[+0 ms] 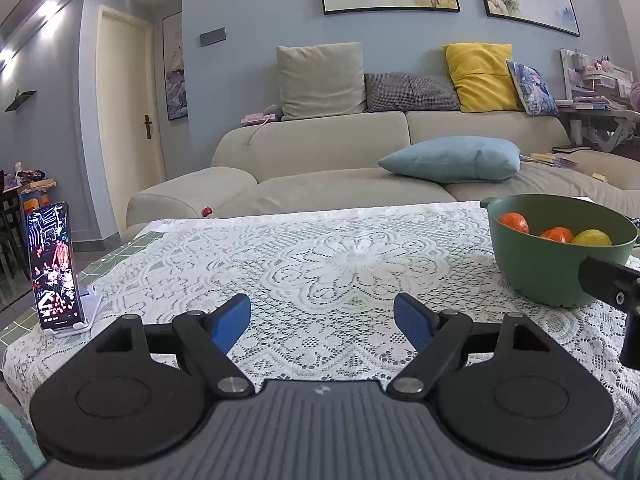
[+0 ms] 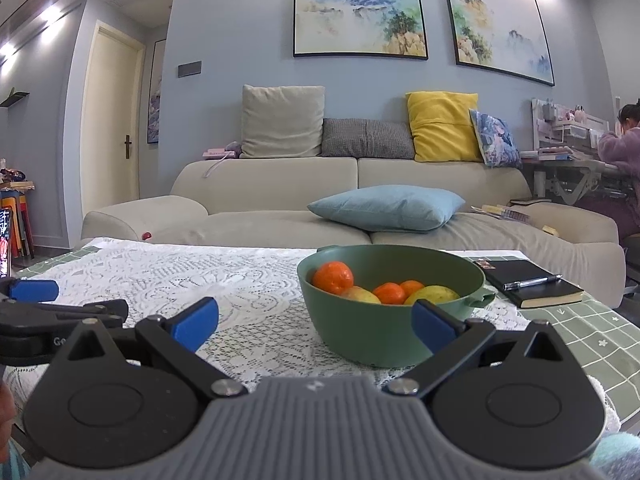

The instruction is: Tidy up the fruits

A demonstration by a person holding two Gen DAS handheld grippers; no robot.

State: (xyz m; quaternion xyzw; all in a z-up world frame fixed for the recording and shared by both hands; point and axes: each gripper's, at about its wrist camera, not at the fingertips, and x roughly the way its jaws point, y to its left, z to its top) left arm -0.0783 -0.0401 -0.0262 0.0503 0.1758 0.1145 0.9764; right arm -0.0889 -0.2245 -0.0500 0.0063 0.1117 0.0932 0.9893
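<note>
A green bowl (image 2: pixel 372 344) stands on the lace tablecloth (image 2: pixel 224 280) and holds several oranges (image 2: pixel 333 277) and yellow-green fruits (image 2: pixel 434 294). It also shows at the right of the left wrist view (image 1: pixel 532 268), with oranges (image 1: pixel 514 222) and a yellow fruit (image 1: pixel 592 238) inside. My right gripper (image 2: pixel 314 326) is open and empty, just in front of the bowl. My left gripper (image 1: pixel 322 322) is open and empty, over bare lace to the left of the bowl. It also shows at the left edge of the right wrist view.
A phone on a white stand (image 1: pixel 54 268) is at the table's left edge. A black notebook with a pen (image 2: pixel 528 282) lies right of the bowl on the green grid mat (image 2: pixel 580 336). A beige sofa (image 2: pixel 280 216) with cushions stands behind the table.
</note>
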